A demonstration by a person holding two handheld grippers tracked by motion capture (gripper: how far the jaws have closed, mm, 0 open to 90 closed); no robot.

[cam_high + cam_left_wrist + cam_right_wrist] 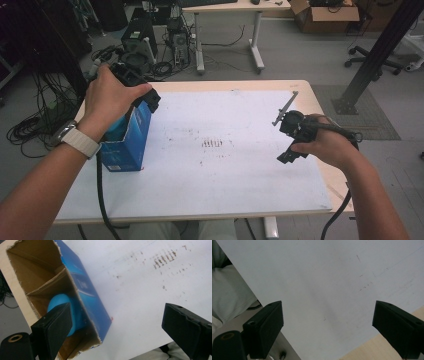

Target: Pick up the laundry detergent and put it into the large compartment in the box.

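At the near-left of the counter (235, 165) stands an open-topped blue box (131, 142), upright, its long axis roughly vertical, mouth facing up. A blue ball (58, 305) lies inside it, low down and against the inner cardboard wall. The left hand-held gripper (135, 87) hangs directly above the box mouth, pointing down into it. Its jaws stand wide apart with nothing between the pads; in the left gripper view one pad (53, 326) sits in front of the ball, apart from it as far as I can tell, the other out over the white sheet.

Key relation: ball lies straight below the left hand-held gripper, down the box's long axis. Any reach for it must go in vertically through the torn mouth. The box walls and an inner cardboard flap (45, 286) crowd the ball. They look the likeliest obstruction. A wide jaw spread would catch the rim.

The right hand-held gripper (295, 135) is at the far-right side of the counter, well apart from the box, jaws also spread and empty, looking down on bare sheet near the counter's edge. The left hand is clearly the nearer one.

Surroundings: white sheet with a patch of dark smudges (212, 144) mid-counter, between the two hands; nothing else on the counter. Cables and computer cases (150, 42) on the floor beyond the far edge, clear of the work.
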